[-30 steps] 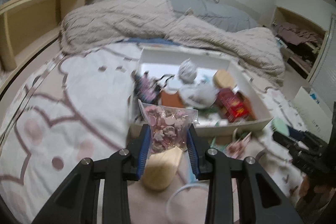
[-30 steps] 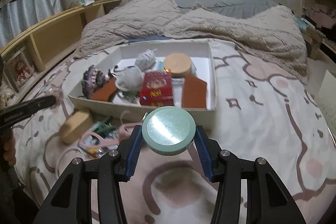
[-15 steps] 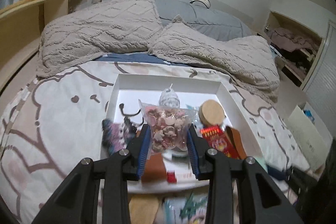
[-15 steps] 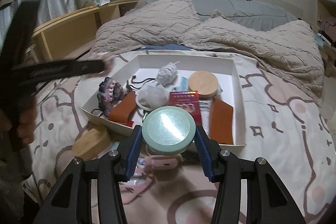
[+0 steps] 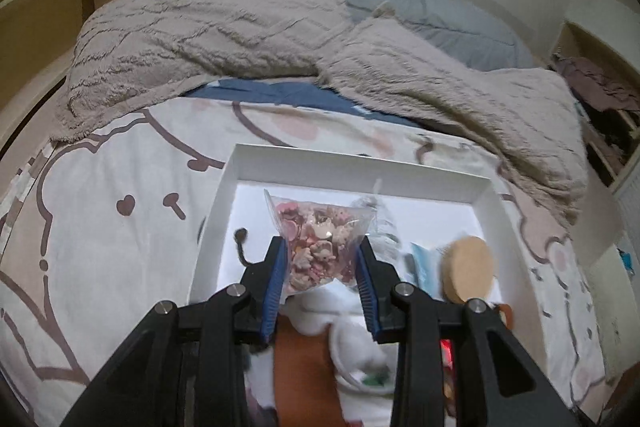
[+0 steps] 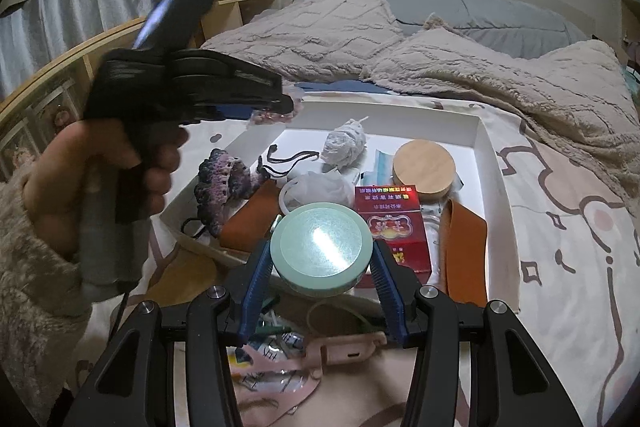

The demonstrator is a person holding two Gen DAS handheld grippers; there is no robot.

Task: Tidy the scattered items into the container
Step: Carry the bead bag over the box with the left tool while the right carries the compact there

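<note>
My left gripper is shut on a clear bag of pink trinkets and holds it over the white box on the bed. In the right wrist view the left gripper hovers above the box's far left corner. My right gripper is shut on a round mint-green mirror, held just in front of the box's near wall. The box holds a red carton, a wooden lid, a purple knit piece, a grey yarn ball and brown leather pieces.
Loose items lie on the patterned sheet in front of the box: a pink case, plastic packets and a wooden disc. A beige blanket is bunched behind the box. Wooden shelves run along the left.
My left gripper has carried the trinket bag forward from in front of the box to above its inside. My right gripper with the mirror has moved closer to the box's near wall.
</note>
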